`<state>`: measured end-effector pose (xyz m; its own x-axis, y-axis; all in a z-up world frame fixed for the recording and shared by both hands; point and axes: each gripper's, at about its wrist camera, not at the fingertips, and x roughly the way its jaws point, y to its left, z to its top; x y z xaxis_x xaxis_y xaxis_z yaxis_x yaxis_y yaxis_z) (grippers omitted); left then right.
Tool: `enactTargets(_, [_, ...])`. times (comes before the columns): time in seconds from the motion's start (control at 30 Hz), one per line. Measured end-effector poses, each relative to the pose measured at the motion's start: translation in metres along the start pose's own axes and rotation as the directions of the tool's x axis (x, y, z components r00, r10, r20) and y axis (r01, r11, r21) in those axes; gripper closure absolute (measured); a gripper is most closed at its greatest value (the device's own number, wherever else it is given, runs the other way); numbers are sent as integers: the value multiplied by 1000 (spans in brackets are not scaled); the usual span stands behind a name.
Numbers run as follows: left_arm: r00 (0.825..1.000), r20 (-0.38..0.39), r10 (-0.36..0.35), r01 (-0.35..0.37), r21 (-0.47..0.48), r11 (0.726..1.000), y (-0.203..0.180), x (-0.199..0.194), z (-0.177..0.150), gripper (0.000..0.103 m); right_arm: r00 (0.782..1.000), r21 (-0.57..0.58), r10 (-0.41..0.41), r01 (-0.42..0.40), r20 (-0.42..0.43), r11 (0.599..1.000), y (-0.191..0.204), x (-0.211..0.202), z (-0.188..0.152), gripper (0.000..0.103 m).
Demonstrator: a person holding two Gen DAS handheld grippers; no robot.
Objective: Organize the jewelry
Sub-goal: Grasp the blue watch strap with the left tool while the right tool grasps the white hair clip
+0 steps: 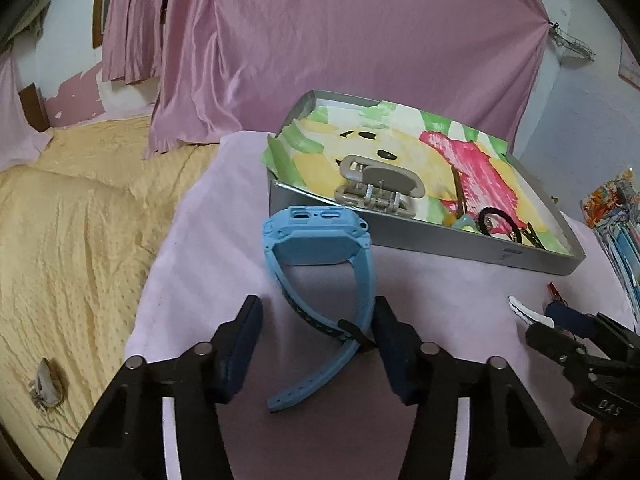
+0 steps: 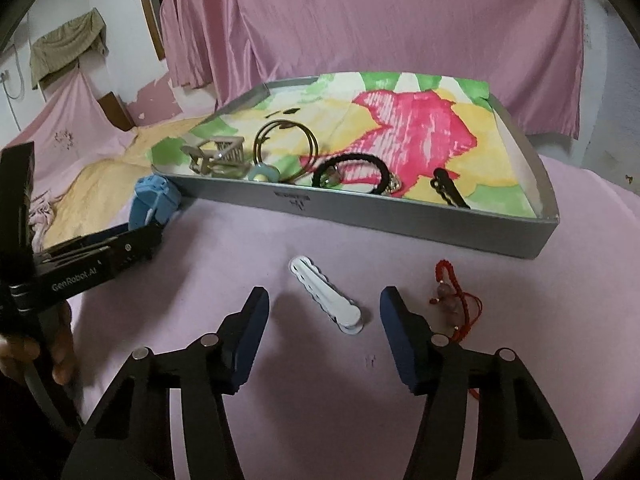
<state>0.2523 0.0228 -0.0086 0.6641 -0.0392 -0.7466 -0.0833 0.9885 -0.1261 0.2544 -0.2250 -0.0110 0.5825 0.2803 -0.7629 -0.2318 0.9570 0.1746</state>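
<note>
Left gripper [image 1: 318,320] jaws spread, straddling the strap of the blue watch [image 1: 320,248] on the pink cloth [image 1: 192,280]; right pad looks to touch the strap near the buckle, left pad clear of it, and the watch body sits at 12 o'clock from the tips, just beside the gray tray's [image 1: 440,240] near wall. Right gripper [image 2: 324,308] jaws also spread around the white hair clip [image 2: 326,298], pads not touching it, red string bracelet [image 2: 452,300] just outside at 3 o'clock. In the tray at 12 o'clock: beige claw clip [image 2: 218,154], gold hoops [image 2: 286,140], black hair tie [image 2: 356,170], black clip [image 2: 450,190].
</note>
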Motion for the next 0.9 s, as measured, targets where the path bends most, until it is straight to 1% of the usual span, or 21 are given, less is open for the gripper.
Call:
enactTargets(0.07, [1000, -2, -2, 2, 14, 1000, -2, 0, 0, 65, 1000, -9, -14, 14, -1, 1000, 2, 0, 0, 63])
enactTargets(0.2, [1000, 0, -3, 3, 39, 999, -9, 0, -2, 74, 1000, -26, -30, 30, 2, 999, 5, -3, -2, 69])
enactTargets(0.27, [1000, 2, -4, 4, 45, 999, -10, -1, -2, 80, 999, -33, -37, 37, 5, 999, 6, -3, -3, 80])
enactTargets(0.33, [1000, 13, -1, 0, 47, 999, -12, -3, -3, 85, 999, -38, -37, 38, 7, 999, 5, -4, -3, 87])
enactTargets(0.47, [1000, 20, -9, 8, 44, 999, -12, -7, -6, 89, 1000, -43, -21, 21, 17, 999, 3, -6, -6, 89])
enactTargets(0.6, [999, 25, -45, 44, 39, 998, -11, -13, -12, 90, 999, -27, 17, -16, 27, 1000, 1, -9, -9, 89])
enactTargets(0.8, [988, 57, -144, 142, 47, 989, -20, -29, -20, 91, 995, -3, 53, -53, 85, 999, 0, -19, -14, 90])
enactTargets(0.9, [981, 81, -174, 168, 74, 983, -28, -36, -22, 91, 993, -8, 55, -55, 100, 998, 1, -22, -14, 90])
